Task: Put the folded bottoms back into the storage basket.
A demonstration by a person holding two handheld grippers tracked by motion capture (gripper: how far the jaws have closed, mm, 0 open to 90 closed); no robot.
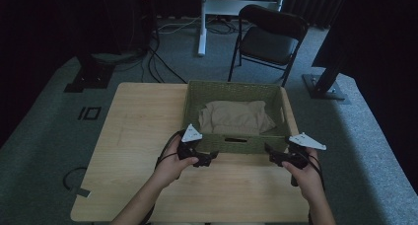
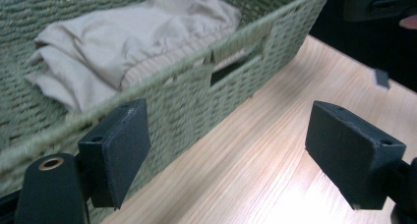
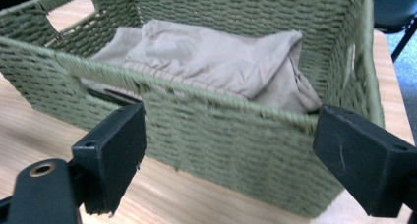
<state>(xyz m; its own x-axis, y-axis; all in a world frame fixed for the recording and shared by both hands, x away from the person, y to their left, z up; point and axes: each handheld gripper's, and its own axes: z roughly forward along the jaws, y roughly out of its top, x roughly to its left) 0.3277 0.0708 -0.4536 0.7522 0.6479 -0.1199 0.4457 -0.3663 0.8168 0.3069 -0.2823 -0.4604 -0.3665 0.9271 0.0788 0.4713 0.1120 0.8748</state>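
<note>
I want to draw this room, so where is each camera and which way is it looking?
High view: above the person's side, facing forward and down on the table; forearms, left gripper, right gripper.
Left gripper view: rides that gripper, looks along its open jaws at the green basket wall.
Right gripper view: rides that gripper, looks past open jaws into the basket.
Shared: all see the basket with the beige cloth.
</note>
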